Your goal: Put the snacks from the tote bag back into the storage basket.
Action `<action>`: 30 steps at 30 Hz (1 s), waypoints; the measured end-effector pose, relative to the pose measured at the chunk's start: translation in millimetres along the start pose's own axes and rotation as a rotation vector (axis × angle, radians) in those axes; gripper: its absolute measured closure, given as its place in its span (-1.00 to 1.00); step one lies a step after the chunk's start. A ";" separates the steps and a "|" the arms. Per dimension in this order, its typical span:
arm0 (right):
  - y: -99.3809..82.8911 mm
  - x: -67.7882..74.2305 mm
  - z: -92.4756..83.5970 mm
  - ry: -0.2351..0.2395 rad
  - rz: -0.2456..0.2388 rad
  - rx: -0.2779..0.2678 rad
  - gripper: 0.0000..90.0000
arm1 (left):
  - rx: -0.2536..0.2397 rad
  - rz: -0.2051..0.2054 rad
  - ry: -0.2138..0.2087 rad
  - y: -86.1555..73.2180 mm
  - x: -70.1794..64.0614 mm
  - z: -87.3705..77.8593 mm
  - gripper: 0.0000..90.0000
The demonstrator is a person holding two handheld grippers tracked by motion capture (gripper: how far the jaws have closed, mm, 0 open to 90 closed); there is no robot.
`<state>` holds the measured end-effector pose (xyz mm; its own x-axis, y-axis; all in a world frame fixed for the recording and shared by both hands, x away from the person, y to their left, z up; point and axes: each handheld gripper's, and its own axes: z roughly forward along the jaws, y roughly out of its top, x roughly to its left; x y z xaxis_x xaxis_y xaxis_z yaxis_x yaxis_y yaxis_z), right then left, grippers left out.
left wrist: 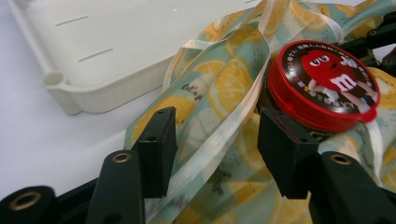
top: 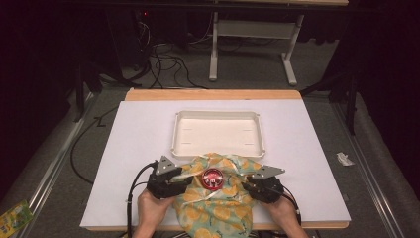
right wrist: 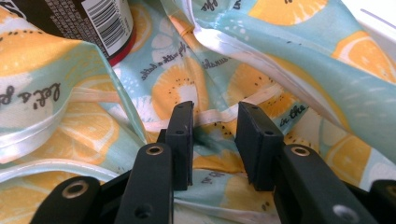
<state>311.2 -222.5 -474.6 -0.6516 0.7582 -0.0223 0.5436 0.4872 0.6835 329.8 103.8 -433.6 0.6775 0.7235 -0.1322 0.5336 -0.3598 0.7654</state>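
The cloth bag (left wrist: 224,93) is soft and wrinkly, with shiny ribbon-like trim (left wrist: 219,140). The round candy tin (left wrist: 327,84) on the bag has a glossy red lid. The tray (top: 218,133) just behind the bag looks like smooth, dull plastic. The left tongs (left wrist: 215,149) and right tongs (right wrist: 214,142) are matt black plastic with small brassy metal rings. The surface (top: 138,148) is smooth and white, with a wooden edge.

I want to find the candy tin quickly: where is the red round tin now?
In the high view the red round tin sits on the lemon-print cloth at the table's near edge, between the left gripper and the right gripper, just before the white tray.
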 end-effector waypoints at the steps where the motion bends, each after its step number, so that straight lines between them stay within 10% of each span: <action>1: 0.0 0.0 0.0 0.000 0.000 0.001 0.51 | 0.002 0.008 0.011 0.8 -1.5 2.6 0.04; 16: 1.3 -0.8 0.0 0.004 -0.002 0.010 0.51 | 0.160 0.079 0.210 0.1 12.5 45.8 0.02; 22: 5.6 1.2 -1.7 0.002 -0.019 0.028 0.51 | 0.162 0.064 0.198 -3.6 17.0 49.6 0.01; 30: 26.2 6.3 -36.2 -0.013 -0.067 -0.120 0.38 | 0.164 0.049 0.187 -3.7 19.6 50.1 0.01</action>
<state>302.2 -220.6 -430.5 -0.6770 0.7316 -0.0802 0.4308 0.4823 0.7628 366.5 89.7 -470.7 0.6075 0.7937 0.0328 0.5880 -0.4770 0.6532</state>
